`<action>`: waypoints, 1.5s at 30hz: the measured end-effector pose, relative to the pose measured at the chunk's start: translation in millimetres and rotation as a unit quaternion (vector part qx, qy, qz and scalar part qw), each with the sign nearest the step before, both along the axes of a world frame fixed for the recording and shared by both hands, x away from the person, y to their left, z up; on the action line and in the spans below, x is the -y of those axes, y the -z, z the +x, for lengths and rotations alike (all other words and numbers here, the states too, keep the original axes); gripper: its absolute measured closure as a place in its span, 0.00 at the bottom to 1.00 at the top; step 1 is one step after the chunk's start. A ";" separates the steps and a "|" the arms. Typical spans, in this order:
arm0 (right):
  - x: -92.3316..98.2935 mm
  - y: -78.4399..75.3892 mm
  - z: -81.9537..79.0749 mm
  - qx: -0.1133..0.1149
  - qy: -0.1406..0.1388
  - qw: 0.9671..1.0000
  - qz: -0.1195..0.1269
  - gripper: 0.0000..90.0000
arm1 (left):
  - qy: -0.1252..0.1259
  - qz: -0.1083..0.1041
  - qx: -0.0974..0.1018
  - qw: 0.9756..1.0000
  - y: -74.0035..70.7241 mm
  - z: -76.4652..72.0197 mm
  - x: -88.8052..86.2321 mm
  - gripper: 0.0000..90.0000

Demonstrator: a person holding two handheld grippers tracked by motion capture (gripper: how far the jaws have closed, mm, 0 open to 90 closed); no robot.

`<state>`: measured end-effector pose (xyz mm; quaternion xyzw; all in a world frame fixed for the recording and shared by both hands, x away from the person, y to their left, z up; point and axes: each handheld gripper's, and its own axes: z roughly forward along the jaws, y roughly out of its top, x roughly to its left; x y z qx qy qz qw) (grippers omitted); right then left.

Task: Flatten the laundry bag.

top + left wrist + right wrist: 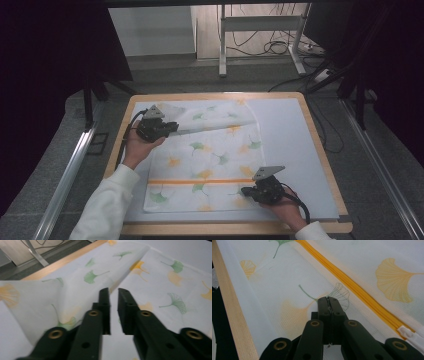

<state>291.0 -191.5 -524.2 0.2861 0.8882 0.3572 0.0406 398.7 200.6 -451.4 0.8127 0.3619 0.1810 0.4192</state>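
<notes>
Mesh laundry bag (205,160), white w/ ginkgo-leaf print & orange zipper (200,182), lies flat on a pale mat (295,145) on the desk (320,145). Its far-left corner is folded over, fold running diagonally away from the left gripper (172,127).

Left gripper sits at that folded flap; in the left gripper view its jaws stand a narrow gap apart, fabric edge (113,288) running in btwn them, pads not clearly pressing – released, not clamped.

Right gripper (246,191) is at the bag's near-right part, just this side of the zipper. In the right gripper view jaws are clenched together, mesh (287,297) right at the tips; can't tell if any is pinched. Zipper (352,285) runs just right of the tips.
</notes>
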 end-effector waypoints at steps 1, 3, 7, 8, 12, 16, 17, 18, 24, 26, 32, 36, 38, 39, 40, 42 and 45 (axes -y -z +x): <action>0.0 0.0 0.0 0.000 0.000 1.000 0.000 0.99 | 0.000 0.000 0.000 1.000 0.0 0.0 0.0 0.94; 0.1 0.1 0.1 0.000 0.000 1.000 0.000 0.99 | 0.007 0.003 -0.008 1.000 5.9 0.2 3.9 0.97; 0.2 0.1 0.2 0.000 -0.001 1.000 0.001 0.99 | 0.008 0.016 -0.026 0.999 22.8 4.9 10.7 1.00; 0.1 0.1 0.2 0.000 -0.001 1.000 0.001 0.99 | 0.011 0.025 -0.038 0.999 32.6 9.4 13.1 1.00; 0.7 0.5 0.9 0.000 -0.002 1.000 0.003 0.99 | 0.001 0.051 -0.055 0.997 50.7 20.6 18.3 1.00; 0.9 0.6 1.2 -0.002 -0.001 1.000 0.005 0.99 | -0.019 0.055 -0.055 0.997 60.3 33.9 17.4 1.00; 0.9 0.7 1.1 -0.002 0.000 1.000 0.005 0.99 | -0.022 0.054 -0.057 0.997 62.0 37.6 16.4 1.00; 0.9 0.7 1.1 -0.002 0.000 1.000 0.005 0.99 | -0.026 0.058 -0.059 0.996 64.1 42.7 15.6 1.00; 1.8 1.3 1.7 -0.006 0.002 1.000 0.011 0.99 | -0.058 0.072 -0.058 0.994 72.8 82.6 11.5 1.00; 2.1 1.4 2.0 -0.007 0.001 1.000 0.010 0.99 | -0.066 0.071 -0.060 0.993 73.2 89.2 10.9 1.00; 2.0 1.3 1.4 -0.004 0.000 1.000 0.010 0.99 | -0.093 0.068 -0.079 0.990 76.9 105.6 7.9 1.00; 1.7 1.2 1.2 -0.003 -0.001 1.000 0.009 0.98 | -0.086 0.065 -0.079 0.991 73.6 98.5 6.8 1.00; 1.4 0.9 0.9 -0.002 -0.002 1.000 0.007 0.98 | -0.082 0.052 -0.073 0.993 67.3 89.7 4.2 1.00; 1.3 0.9 0.8 0.000 -0.003 1.000 0.006 0.98 | -0.081 0.044 -0.071 0.993 64.8 86.0 2.6 1.00; 1.1 0.7 0.7 0.000 -0.002 1.000 0.005 0.98 | -0.078 0.035 -0.069 0.994 61.6 80.7 0.5 1.00; 0.8 0.6 0.4 0.001 -0.003 1.000 0.004 0.98 | -0.072 0.029 -0.062 0.995 54.8 68.5 -2.9 1.00; 0.4 0.5 0.0 0.002 -0.002 1.000 0.002 0.98 | -0.062 0.020 -0.050 0.997 44.1 47.2 -7.4 1.00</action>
